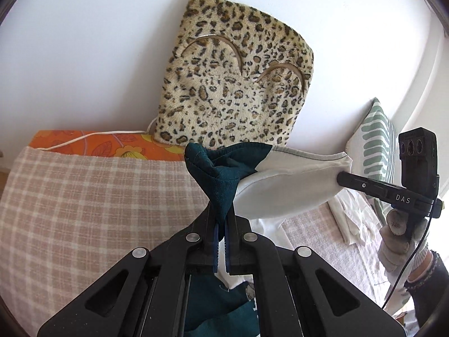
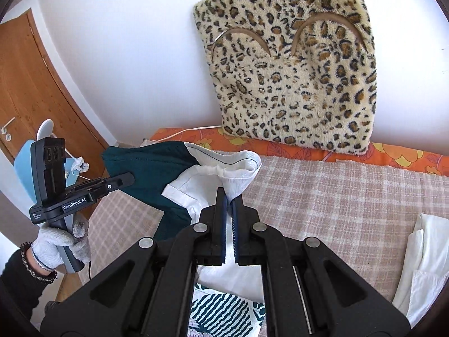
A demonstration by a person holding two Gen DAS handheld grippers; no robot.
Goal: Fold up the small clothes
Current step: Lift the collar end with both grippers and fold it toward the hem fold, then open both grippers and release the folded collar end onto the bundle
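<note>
A small teal and white garment [image 1: 252,174] hangs stretched in the air between my two grippers, above a bed. My left gripper [image 1: 221,219] is shut on its teal end. My right gripper [image 2: 229,196] is shut on its white end [image 2: 238,174]. In the left wrist view the right gripper [image 1: 341,178] comes in from the right, its tips hidden in the white cloth. In the right wrist view the left gripper [image 2: 130,179] comes in from the left against the teal cloth [image 2: 146,168]. A patterned teal and white part [image 2: 221,309] hangs below.
The bed has a beige checked cover [image 2: 336,196] and an orange floral sheet [image 2: 280,147]. A leopard-print cushion [image 2: 294,70] leans on the white wall. White clothes [image 2: 423,255] lie at the right. A green striped pillow [image 1: 376,140] and a wooden door [image 2: 28,84] stand at the sides.
</note>
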